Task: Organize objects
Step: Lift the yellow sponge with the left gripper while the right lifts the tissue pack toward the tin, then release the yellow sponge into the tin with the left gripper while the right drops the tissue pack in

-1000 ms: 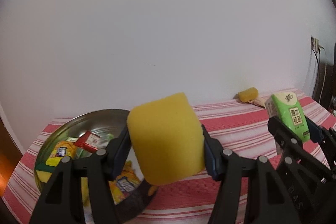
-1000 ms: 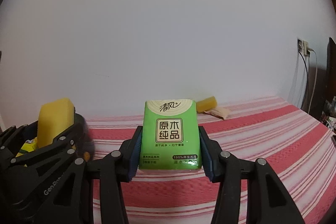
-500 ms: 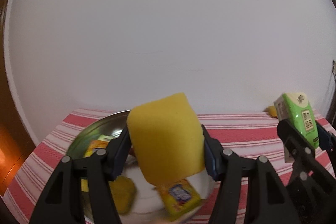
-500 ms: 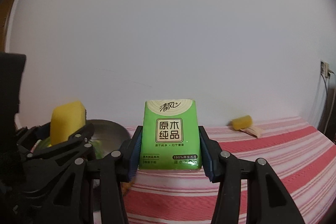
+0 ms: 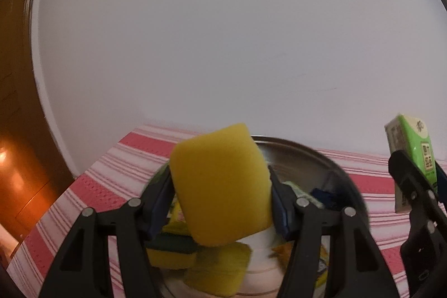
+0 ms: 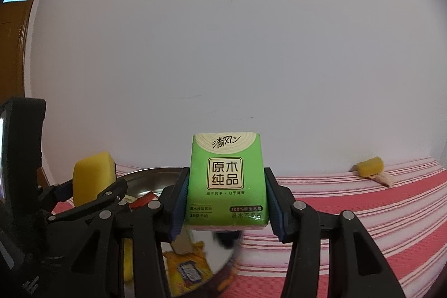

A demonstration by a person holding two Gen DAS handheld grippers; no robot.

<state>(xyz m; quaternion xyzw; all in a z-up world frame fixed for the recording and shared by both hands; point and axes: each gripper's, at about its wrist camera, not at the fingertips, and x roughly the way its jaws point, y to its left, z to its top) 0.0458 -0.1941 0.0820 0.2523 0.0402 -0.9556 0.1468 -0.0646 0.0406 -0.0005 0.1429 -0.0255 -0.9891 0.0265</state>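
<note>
Now we hold the left gripper point(image 5: 220, 197) clamped on a yellow sponge point(image 5: 220, 183), its blue pads pressing both sides of the block, which sits tilted between them above a round metal basin point(image 5: 315, 155). Inside the basin we see more things piled up: another yellow sponge with a dark green layer point(image 5: 170, 247) at the near left, a blurred yellow block point(image 5: 218, 267) in front, and printed yellow packets point(image 6: 187, 267) whose labels are too blurred to read. From the right wrist view, the right gripper point(image 6: 226, 203) grasps a green tissue pack point(image 6: 227, 180) upright, label toward us, both pads tight against its sides. That pack hangs over the right rim of the basin, and a red-and-white packet point(image 6: 144, 200) shows inside the basin just left of it. From the left wrist view the same pack appears at the far right edge, edge-on, held up beside the basin. The worktop point(image 6: 349, 203) carries a cloth of red and pale stripes. Far off to the right on it, near the white wall point(image 6: 223, 46), lies a small yellow roll-shaped piece point(image 6: 370, 166) touching a beige wrapped item point(image 6: 384, 179); we cannot tell what either one is. At the left edge stands brown wooden furniture point(image 5: 16, 102).
</note>
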